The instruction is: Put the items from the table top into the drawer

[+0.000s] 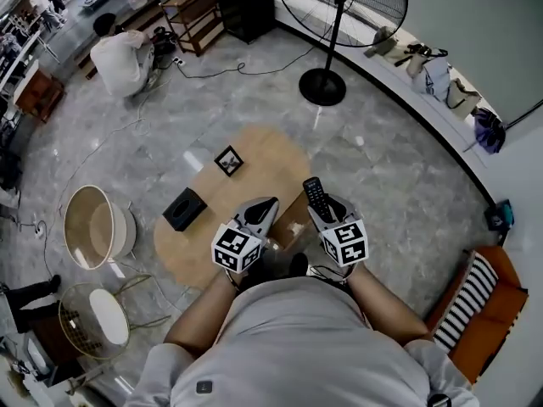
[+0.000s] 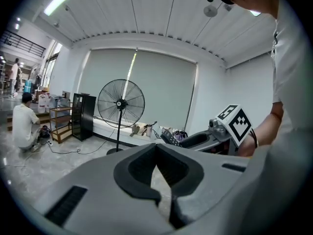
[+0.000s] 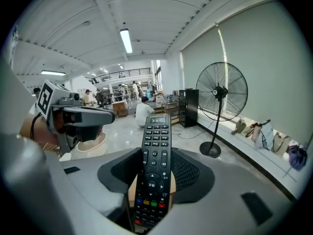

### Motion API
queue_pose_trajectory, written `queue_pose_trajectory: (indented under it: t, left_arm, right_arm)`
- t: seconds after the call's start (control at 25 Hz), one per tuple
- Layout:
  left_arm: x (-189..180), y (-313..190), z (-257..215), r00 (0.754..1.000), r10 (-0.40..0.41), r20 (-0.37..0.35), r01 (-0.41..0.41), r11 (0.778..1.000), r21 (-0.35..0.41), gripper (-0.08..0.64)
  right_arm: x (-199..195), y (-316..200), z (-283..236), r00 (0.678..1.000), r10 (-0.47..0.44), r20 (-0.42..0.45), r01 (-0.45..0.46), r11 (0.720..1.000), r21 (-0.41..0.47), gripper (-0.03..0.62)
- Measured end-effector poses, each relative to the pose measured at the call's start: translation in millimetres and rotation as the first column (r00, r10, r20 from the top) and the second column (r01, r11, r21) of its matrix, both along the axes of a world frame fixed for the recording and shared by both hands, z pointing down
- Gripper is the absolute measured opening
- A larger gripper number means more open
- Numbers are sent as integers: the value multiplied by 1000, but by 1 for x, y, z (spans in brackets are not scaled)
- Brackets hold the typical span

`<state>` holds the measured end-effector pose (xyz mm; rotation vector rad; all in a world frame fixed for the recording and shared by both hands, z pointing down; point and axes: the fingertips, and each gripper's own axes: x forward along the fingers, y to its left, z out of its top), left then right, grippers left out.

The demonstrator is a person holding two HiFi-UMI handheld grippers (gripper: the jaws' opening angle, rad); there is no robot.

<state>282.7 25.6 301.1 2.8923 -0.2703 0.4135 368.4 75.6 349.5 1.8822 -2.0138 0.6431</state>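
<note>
Right gripper (image 1: pixel 327 210) is clamped on a black remote control (image 3: pixel 156 136), its pads pressing the remote's two long edges. The remote's button face is turned up to the camera, and its far end juts well past the jaw tips. Left gripper (image 2: pixel 156 148), seen in its own view, has its jaws closed tip to tip with nothing between them. In the head view the two grippers hang side by side close in front of the person's chest, each with its marker cube nearest the body. The remote is thus off the table, held in the air over the near edge of a low, rounded wooden table (image 1: pixel 271 155).

A tan, box-like shape (image 1: pixel 293 221) shows at that near edge between the two grippers; whether it is the drawer cannot be told. On the table top lie a black tissue box (image 1: pixel 182 209) toward the left and a small framed picture (image 1: pixel 228 160) farther back, well apart from each other.

Around the table spreads a grey marble-patterned floor (image 1: pixel 382 176). A tall black pedestal fan (image 1: pixel 338 24) stands beyond the table, near a curved white ledge (image 1: pixel 407 79) with bags on it. A round woven basket (image 1: pixel 93 225) sits to the table's left, and an orange sofa with a striped cushion (image 1: pixel 469 291) is at the right. At the far left a person in a white top (image 1: pixel 119 58) crouches by a wooden shelf unit (image 1: pixel 197 11).
</note>
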Motion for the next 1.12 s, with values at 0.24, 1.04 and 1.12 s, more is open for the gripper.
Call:
queue_pose_trajectory:
  t: [0.24, 1.04, 1.12]
  left_arm:
    - [4, -21, 30, 998, 48, 43, -47, 998, -40, 9]
    - [9, -70, 219, 976, 129, 174, -101, 982, -160, 9]
    - [10, -74, 245, 975, 126, 185, -95, 982, -165, 9]
  right_arm:
    - [21, -7, 31, 994, 107, 35, -105, 992, -65, 210]
    - [25, -26, 274, 919, 323, 229, -229, 906, -356, 210]
    - [22, -29, 302, 911, 332, 244, -227, 899, -374, 210]
